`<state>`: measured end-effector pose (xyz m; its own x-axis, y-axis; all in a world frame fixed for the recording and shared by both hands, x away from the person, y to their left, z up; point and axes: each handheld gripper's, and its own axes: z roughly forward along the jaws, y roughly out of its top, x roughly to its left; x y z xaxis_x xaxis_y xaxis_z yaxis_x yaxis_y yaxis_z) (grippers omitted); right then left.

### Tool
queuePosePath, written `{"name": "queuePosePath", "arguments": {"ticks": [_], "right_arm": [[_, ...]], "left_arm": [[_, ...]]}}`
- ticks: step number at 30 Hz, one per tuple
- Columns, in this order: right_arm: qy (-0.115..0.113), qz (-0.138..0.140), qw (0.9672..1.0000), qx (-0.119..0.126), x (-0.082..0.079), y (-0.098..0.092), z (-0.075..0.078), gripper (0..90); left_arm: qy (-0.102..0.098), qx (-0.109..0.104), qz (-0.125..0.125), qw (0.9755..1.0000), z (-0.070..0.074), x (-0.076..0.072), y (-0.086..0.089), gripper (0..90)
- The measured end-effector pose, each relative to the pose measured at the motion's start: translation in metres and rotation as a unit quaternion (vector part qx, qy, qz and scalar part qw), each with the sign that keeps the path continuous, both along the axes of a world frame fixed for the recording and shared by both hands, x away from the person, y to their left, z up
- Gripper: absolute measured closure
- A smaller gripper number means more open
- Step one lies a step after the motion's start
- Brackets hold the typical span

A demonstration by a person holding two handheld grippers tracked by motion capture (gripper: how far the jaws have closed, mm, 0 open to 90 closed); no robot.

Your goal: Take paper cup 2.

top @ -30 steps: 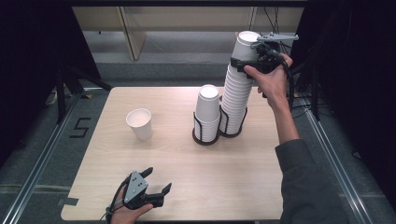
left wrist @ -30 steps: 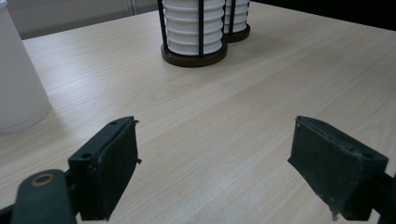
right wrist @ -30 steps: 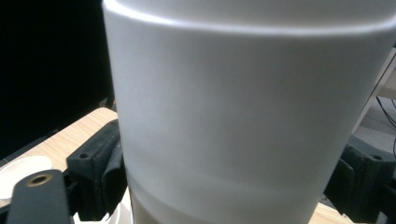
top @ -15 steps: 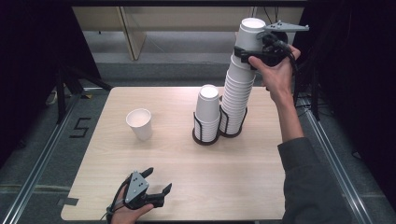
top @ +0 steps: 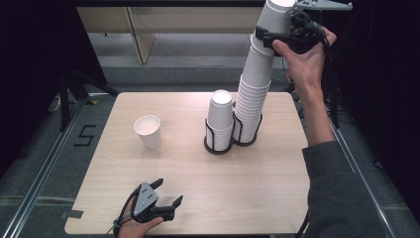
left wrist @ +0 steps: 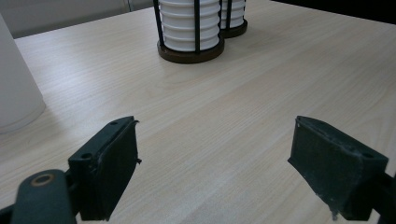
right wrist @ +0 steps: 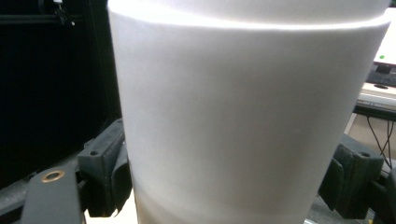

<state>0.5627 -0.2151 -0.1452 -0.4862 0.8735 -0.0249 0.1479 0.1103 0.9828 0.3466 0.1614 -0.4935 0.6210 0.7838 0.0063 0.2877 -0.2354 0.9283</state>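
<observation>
High above the table's far right, the top cup [top: 275,20] sits clamped between the jaws of the right gripper [top: 289,34], seemingly partly lifted off the tall stack [top: 252,94] below it; whether it has come fully free I cannot tell. On the right gripper view the cup's white wall [right wrist: 243,116] spans the gap between both jaws. The tall stack leans slightly and stands in a black wire holder [top: 246,135]. Just beside it, touching or nearly so, a shorter stack [top: 220,116] stands in its own holder [top: 218,144]. A single cup [top: 148,131] stands upright to the left, well apart. Near the front edge of the table [top: 267,198], the left gripper [top: 166,193] rests with jaws apart, nothing between them.
</observation>
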Motion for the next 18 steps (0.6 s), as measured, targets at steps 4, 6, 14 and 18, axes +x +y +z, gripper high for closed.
{"name": "queuePosePath", "arguments": {"ticks": [4,6,14,18], "right_arm": [[-0.006,0.002,1.0000,-0.002,-0.008,-0.005,0.006,18.6],[-0.002,0.003,1.0000,0.000,-0.013,-0.007,0.007,18.6],[0.000,0.033,0.9994,-0.008,-0.047,-0.015,0.005,18.6],[0.011,0.063,0.9979,-0.002,-0.064,-0.013,-0.010,18.6]], "left_arm": [[0.001,0.002,0.001,1.0000,0.000,0.000,0.000,14.4],[0.000,0.000,0.001,1.0000,-0.001,0.000,-0.001,14.4],[0.003,0.002,0.006,1.0000,-0.001,0.001,0.000,14.4],[0.000,-0.003,0.005,1.0000,-0.001,0.001,-0.001,14.4]]}}
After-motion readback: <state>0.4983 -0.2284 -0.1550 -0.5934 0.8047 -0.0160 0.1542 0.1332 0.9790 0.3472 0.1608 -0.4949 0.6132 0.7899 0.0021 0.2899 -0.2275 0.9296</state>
